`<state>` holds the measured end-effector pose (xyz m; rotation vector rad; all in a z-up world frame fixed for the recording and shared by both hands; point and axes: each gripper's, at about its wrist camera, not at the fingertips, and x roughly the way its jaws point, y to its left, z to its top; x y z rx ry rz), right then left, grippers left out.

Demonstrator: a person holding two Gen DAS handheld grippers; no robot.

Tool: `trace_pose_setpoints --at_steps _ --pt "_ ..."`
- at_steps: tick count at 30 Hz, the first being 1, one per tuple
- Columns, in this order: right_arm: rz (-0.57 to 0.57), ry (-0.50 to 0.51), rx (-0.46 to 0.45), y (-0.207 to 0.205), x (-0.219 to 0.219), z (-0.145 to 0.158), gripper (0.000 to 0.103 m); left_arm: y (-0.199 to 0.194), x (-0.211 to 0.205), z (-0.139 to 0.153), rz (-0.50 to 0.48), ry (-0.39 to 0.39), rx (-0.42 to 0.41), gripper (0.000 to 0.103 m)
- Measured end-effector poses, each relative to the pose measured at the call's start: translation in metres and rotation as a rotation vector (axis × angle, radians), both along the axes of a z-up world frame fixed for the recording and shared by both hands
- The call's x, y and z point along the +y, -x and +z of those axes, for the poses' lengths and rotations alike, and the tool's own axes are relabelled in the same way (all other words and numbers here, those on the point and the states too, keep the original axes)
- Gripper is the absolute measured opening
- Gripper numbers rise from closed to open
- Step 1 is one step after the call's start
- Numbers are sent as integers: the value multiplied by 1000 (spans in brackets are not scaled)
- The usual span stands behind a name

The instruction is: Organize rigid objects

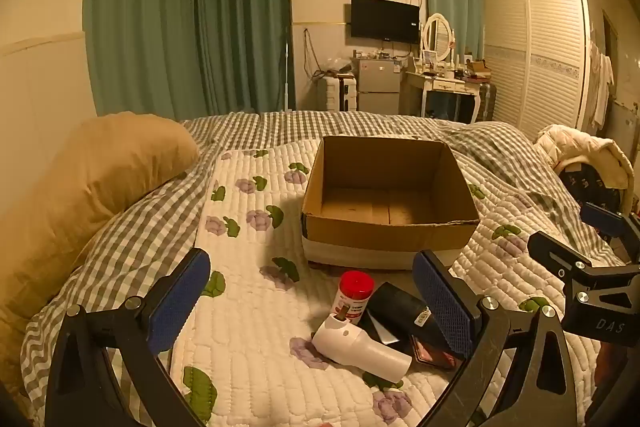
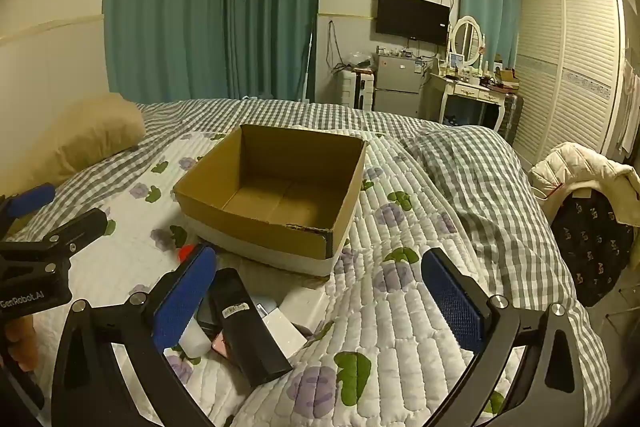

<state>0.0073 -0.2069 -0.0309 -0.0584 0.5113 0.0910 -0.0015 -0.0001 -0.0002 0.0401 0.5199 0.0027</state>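
Note:
An open, empty cardboard box sits on the quilted bed. In front of it lies a pile: a red-capped jar, a white bottle on its side, a black rectangular object and a pink flat item. A white box lies beside the black object. My left gripper is open and empty, hovering over the pile. My right gripper is open and empty, just right of the pile.
A tan pillow lies at the left of the bed. A jacket over a dark chair stands off the bed's right edge. Curtains, a dresser and a wardrobe are far behind.

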Motion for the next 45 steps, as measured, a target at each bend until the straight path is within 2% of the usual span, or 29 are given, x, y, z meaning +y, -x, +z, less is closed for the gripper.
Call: trace_pose_setpoints --at_steps 8,14,45 --pt "-16 9 -6 0 0 -2 103 -4 -5 1 5 13 23 103" --pt "29 4 10 -3 4 -5 103 -3 2 -2 10 26 20 103" --pt "44 -6 39 -6 4 -8 103 -5 -1 -7 7 18 44 103"
